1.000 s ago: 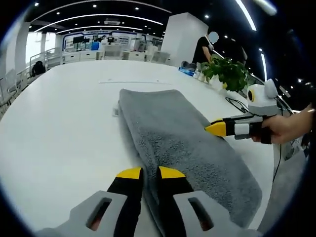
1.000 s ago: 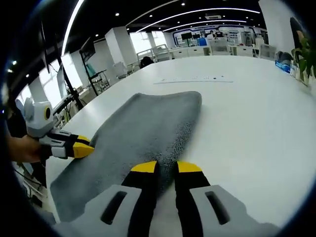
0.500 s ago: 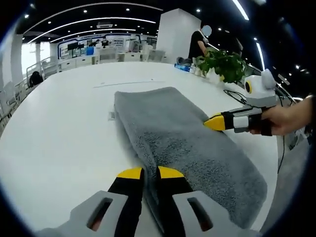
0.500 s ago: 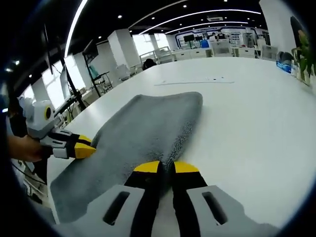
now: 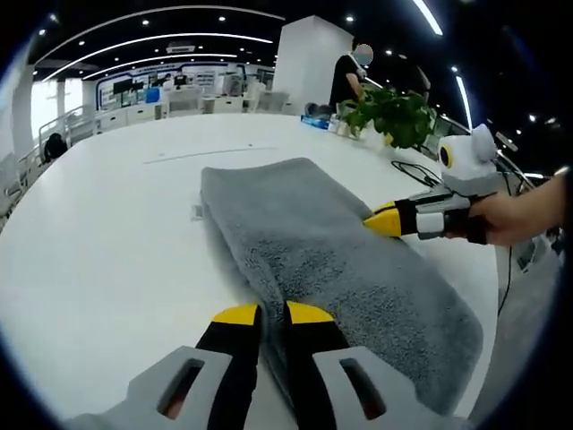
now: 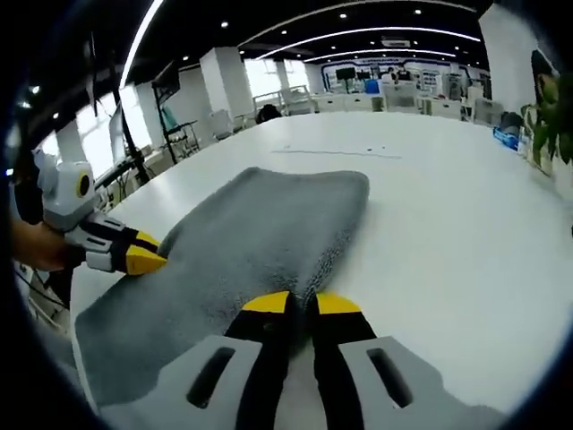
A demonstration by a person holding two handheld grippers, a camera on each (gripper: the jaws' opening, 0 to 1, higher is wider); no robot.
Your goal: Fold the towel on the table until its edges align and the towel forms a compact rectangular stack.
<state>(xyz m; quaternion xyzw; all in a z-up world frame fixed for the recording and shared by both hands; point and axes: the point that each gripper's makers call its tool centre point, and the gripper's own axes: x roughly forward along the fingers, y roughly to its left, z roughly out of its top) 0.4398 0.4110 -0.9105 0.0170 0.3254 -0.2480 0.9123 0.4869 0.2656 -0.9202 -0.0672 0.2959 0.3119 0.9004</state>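
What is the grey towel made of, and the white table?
The towel looks like soft terry cloth, probably cotton or microfibre: its surface is fuzzy and nubbly, and its folded edge is plump. The table seems a hard, smooth laminate or painted board: plain white with a faint sheen. Its exact material cannot be told.

A grey terry towel [image 5: 331, 260] lies flat on the white table [image 5: 107, 242] as a long doubled band; one short end has rounded corners; the other end reaches the table's edge; its long edges look thick and slightly rolled.
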